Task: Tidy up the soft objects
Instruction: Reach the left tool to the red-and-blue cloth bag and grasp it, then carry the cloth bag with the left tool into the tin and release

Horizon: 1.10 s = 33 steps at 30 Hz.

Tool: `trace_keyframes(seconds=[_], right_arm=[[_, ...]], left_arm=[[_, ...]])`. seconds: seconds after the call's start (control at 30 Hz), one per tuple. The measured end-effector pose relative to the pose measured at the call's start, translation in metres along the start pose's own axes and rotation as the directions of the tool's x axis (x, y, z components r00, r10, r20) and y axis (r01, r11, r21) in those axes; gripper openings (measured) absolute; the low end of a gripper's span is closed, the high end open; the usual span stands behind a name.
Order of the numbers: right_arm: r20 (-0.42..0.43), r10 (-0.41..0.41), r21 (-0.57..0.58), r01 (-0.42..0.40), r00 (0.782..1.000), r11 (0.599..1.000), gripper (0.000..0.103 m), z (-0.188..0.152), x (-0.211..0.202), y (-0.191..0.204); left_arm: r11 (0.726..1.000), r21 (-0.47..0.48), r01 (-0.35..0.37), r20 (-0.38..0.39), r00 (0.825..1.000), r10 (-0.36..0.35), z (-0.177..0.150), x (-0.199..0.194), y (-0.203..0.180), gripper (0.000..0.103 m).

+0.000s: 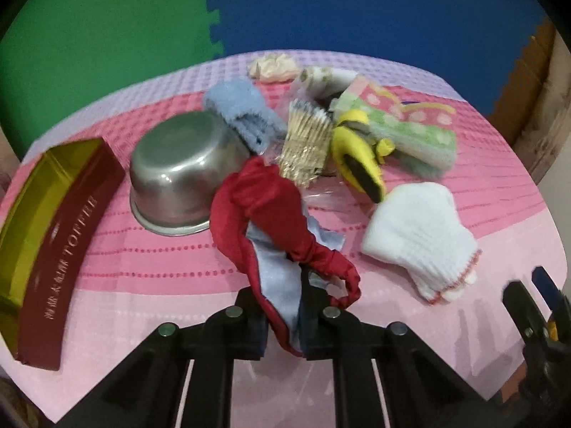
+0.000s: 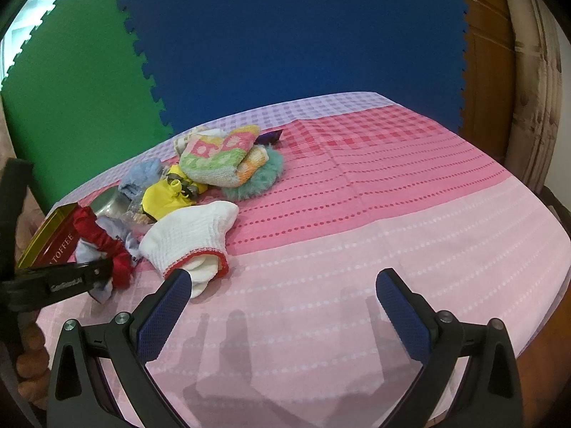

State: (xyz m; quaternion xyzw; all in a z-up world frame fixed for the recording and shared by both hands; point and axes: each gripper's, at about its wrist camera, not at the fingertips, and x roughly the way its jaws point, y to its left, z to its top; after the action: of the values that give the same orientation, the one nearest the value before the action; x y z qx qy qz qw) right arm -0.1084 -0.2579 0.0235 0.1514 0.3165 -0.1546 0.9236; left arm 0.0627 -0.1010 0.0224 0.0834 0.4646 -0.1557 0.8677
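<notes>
Nearest, the left gripper (image 1: 283, 315) has its jaws clamped on the red-and-blue cloth (image 1: 264, 214), evidently to pull it from the pile beside the toffee box (image 1: 53, 235), while the right gripper (image 2: 283, 306) waits with jaws spread near the white glove (image 2: 189, 239).

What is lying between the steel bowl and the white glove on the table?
In the left wrist view, the red cloth with pale blue fabric lies between the steel bowl and the white glove, its near end clamped in the left gripper.

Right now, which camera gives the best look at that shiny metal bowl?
The left wrist view: the metal bowl lies upside down, whole and unobstructed. In the right wrist view only a sliver of it shows behind the cloths.
</notes>
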Motion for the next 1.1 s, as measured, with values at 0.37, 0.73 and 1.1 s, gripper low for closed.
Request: trace_keyframes(seconds=[0.37,0.73,1.1], right_arm=[[-0.007,-0.012,-0.029,0.012,1.000,0.999,0.103,0.000,0.001,0.003],[-0.005,-0.038,-0.074,0.037,0.999,0.997,0.103,-0.001,-0.001,0.013],[-0.015,-0.055,-0.099,0.053,0.998,0.994,0.103,-0.001,0.001,0.018]], left_arm=[[1.000,0.020,-0.010,0.110,0.994,0.008,-0.014,-0.073,0.005,0.012],[0.995,0.000,-0.102,0.147,0.984,0.101,-0.013,-0.097,0.051,0.012],[0.970,-0.049,-0.238,0.126,0.962,0.242,0.028,-0.086,0.156,0.012]])
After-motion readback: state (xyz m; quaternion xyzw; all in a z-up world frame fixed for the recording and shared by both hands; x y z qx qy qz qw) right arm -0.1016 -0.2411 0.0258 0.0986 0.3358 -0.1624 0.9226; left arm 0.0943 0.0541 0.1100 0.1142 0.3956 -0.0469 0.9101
